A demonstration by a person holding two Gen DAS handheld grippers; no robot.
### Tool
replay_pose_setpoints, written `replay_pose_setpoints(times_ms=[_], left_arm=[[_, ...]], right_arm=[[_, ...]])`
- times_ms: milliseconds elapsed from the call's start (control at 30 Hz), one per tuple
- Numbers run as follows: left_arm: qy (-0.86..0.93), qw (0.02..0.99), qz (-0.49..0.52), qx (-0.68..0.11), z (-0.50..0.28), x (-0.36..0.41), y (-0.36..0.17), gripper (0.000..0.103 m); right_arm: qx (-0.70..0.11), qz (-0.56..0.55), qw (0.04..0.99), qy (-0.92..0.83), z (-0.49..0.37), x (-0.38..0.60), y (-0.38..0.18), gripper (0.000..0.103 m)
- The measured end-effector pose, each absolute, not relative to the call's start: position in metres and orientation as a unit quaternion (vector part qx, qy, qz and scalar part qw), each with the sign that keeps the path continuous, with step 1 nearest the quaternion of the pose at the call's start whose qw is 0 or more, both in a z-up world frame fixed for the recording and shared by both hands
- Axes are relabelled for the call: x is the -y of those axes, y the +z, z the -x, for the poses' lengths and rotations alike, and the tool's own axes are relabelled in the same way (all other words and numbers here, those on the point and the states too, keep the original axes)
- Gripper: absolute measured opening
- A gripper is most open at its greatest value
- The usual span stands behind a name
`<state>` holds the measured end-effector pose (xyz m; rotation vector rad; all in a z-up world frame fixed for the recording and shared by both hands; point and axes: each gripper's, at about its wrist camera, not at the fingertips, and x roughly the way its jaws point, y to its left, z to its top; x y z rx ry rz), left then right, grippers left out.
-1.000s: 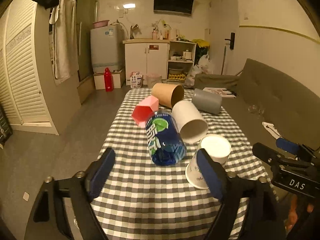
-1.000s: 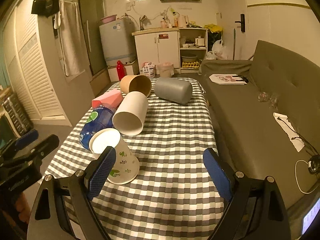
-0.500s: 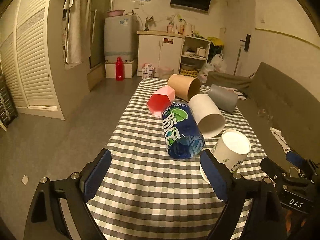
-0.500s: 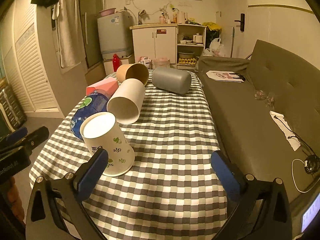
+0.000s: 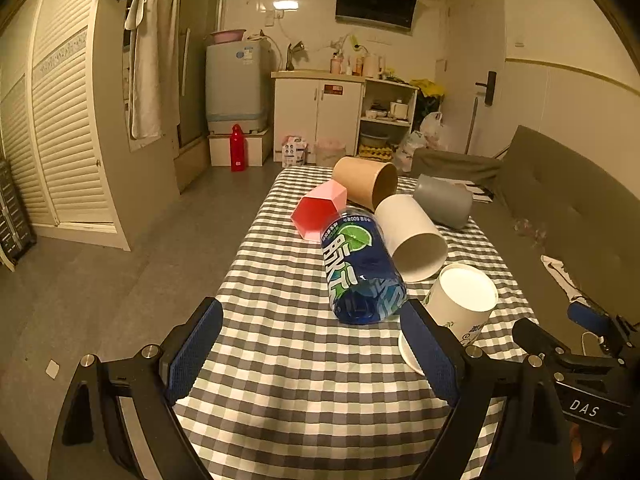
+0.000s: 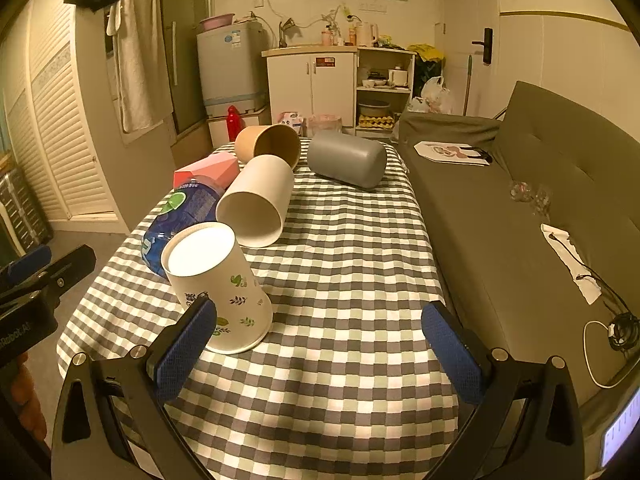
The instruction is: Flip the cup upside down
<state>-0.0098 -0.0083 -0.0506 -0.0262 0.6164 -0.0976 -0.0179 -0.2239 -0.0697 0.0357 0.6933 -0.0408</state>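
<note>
Your left tongs (image 5: 316,344) and right tongs (image 6: 320,340) are both spread, gripping nothing. The leaf-print paper cup (image 6: 218,284) stands mouth-down on the checkered bench (image 6: 352,264), just beside the blue bottle (image 5: 360,268) and the white cup (image 6: 256,200) lying on its side.

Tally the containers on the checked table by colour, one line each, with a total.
White with leaf print: 1
Plain white: 1
Brown: 1
Grey: 1
Pink: 1
Blue: 1
Total: 6
</note>
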Motion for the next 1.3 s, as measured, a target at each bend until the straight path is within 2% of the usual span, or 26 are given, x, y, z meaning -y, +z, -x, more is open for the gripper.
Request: replay_pose_setpoints(times_ms=[1300], left_arm=[[-0.041, 0.953, 0.003, -0.3, 0.0132, 0.0106, -0.0502, 0.093]], right_arm=[[-0.348, -0.017, 0.937, -0.021, 0.0148, 0.224, -0.0692, 0.103]])
